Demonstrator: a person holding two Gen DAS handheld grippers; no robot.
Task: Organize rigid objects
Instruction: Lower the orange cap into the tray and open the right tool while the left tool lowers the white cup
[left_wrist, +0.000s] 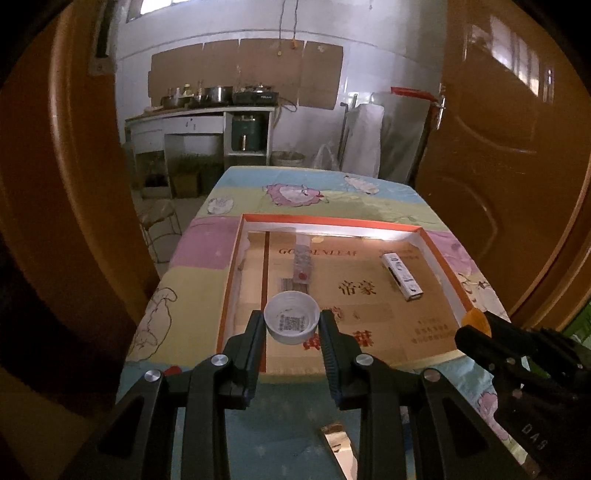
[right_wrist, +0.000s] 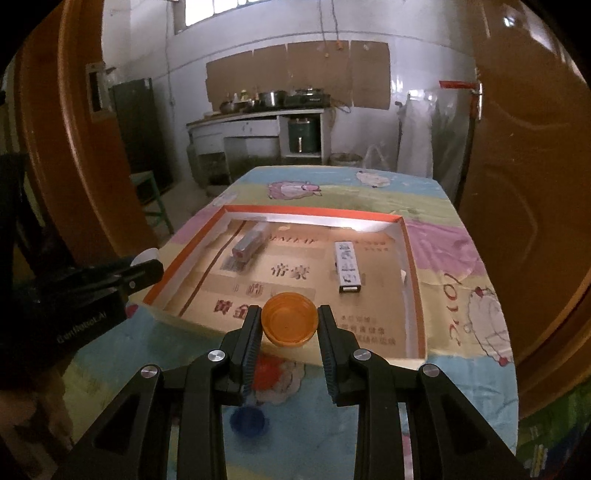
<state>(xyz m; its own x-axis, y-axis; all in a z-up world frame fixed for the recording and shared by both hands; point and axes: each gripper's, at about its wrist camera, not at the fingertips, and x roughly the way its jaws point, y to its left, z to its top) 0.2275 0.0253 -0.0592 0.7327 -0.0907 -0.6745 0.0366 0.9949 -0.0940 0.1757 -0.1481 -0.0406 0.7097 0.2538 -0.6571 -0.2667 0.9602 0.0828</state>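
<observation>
White cap (left_wrist: 291, 322), hollow side up, sits pinched in my left gripper (left_wrist: 292, 325); my right gripper (right_wrist: 289, 325) pinches the orange cap (right_wrist: 290, 324), also mouth up, both over the tray's (left_wrist: 343, 222) near edge.

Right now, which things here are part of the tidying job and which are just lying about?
Part of the job:
- white cap in the left gripper
- orange cap in the right gripper
- shallow box
- white carton and clear case inside it

Lying about:
- blue cap on the tablecloth
- pots on the far counter
</observation>
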